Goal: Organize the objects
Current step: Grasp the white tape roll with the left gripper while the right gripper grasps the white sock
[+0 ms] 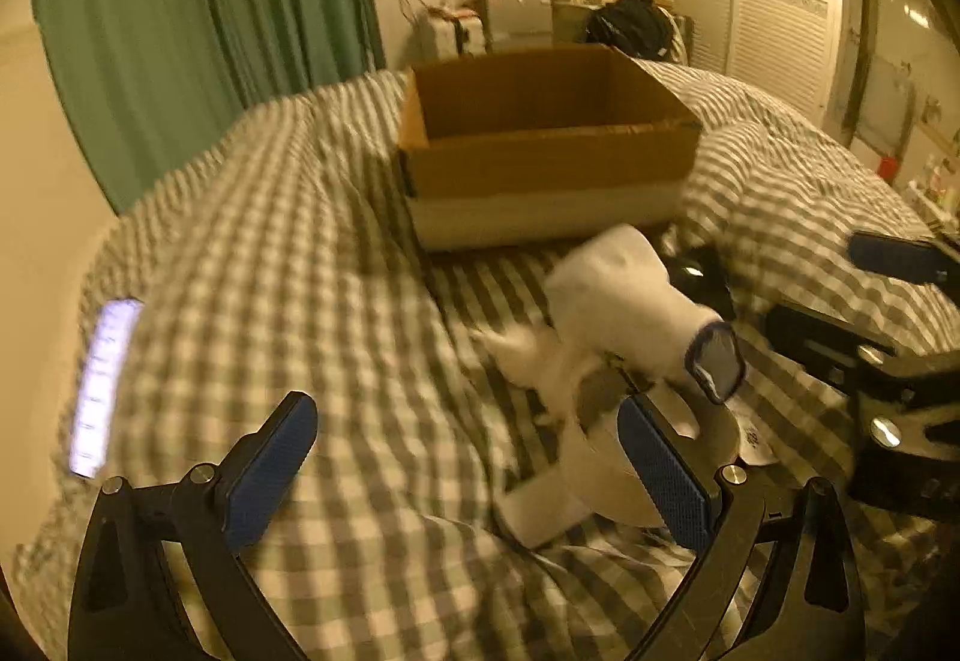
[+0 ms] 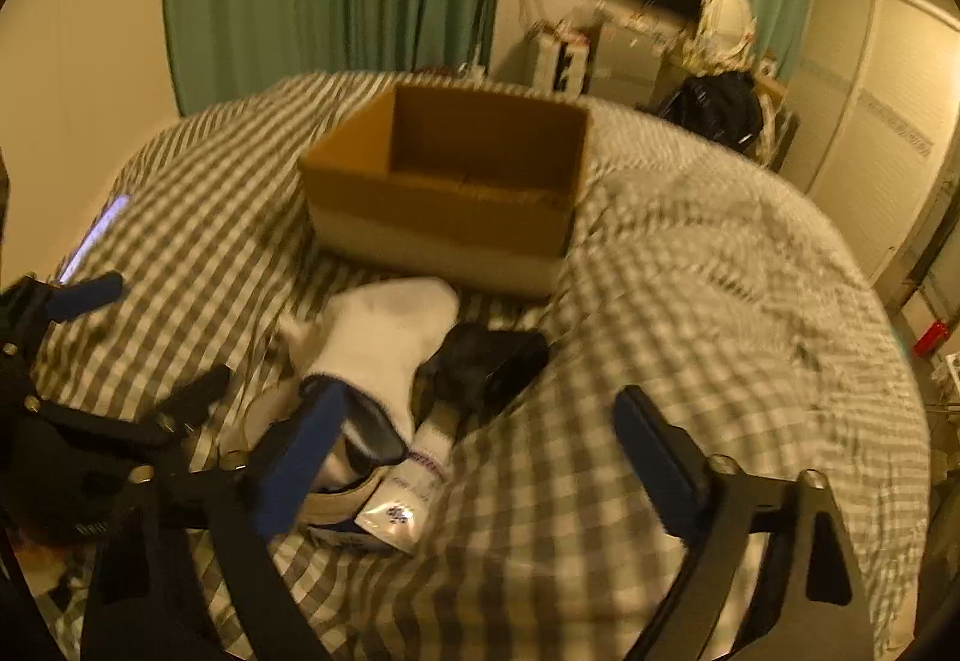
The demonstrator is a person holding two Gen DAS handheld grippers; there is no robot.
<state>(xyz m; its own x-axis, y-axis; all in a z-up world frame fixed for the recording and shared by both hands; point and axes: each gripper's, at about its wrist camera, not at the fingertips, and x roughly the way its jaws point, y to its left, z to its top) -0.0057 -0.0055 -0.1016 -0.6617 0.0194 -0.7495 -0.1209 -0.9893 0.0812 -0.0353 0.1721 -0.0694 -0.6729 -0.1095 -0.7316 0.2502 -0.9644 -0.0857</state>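
A white sock with a dark cuff (image 1: 630,313) lies on the checked bed in front of an open cardboard box (image 1: 540,162). It also shows in the right wrist view (image 2: 384,337), next to a dark item (image 2: 486,361) and a white packet (image 2: 402,511). My left gripper (image 1: 474,469) is open, its right finger beside the sock pile. My right gripper (image 2: 474,457) is open, with its left finger (image 2: 300,457) right at the sock's cuff. The box (image 2: 444,181) looks empty inside.
A lit phone (image 1: 102,385) lies on the bed at the left. The checked quilt (image 2: 720,301) bulges high at the right. Green curtains (image 1: 210,12), a dark screen and cluttered furniture stand beyond the bed.
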